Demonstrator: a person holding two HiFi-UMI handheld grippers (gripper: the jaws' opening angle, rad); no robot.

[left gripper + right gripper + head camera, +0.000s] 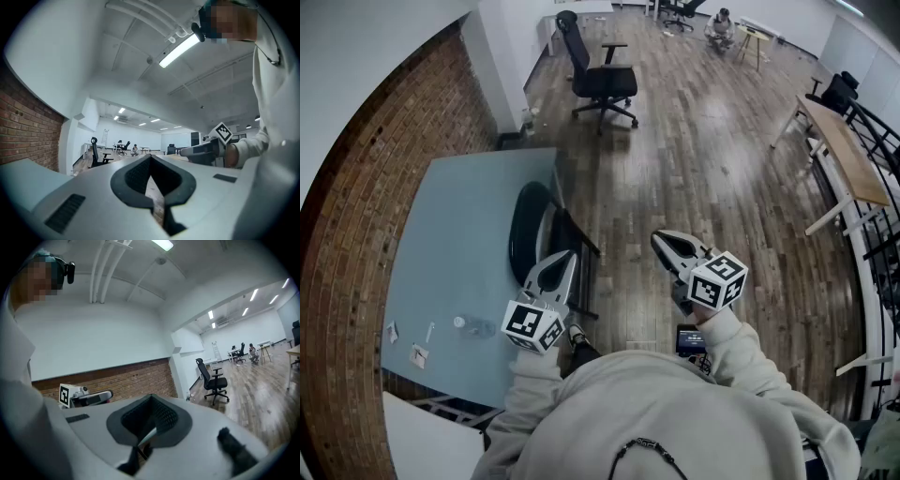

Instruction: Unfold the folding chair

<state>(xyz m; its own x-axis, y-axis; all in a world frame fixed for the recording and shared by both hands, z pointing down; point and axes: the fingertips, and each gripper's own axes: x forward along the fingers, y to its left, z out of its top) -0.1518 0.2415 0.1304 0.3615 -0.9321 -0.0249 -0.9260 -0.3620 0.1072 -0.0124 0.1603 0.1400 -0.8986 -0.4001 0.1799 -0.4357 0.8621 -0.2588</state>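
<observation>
The folded black folding chair [532, 228] leans against the right edge of the blue-grey table [455, 234]; its dark frame [578, 251] faces the wooden floor. My left gripper [562, 263] hovers just in front of the chair's near end, jaws shut with nothing in them. My right gripper [662, 240] is held out over the floor to the chair's right, also shut and empty. In the left gripper view the closed jaws [150, 162] point level into the room, with the right gripper [202, 152] beside them. The right gripper view shows its shut jaws [151, 401] and the left gripper [89, 398].
A black office chair [602, 81] stands on the wood floor beyond the table. A long wooden table [844, 155] and a railing run along the right. A small bottle [473, 325] and bits lie on the table's near part. A brick wall [356, 206] borders the left.
</observation>
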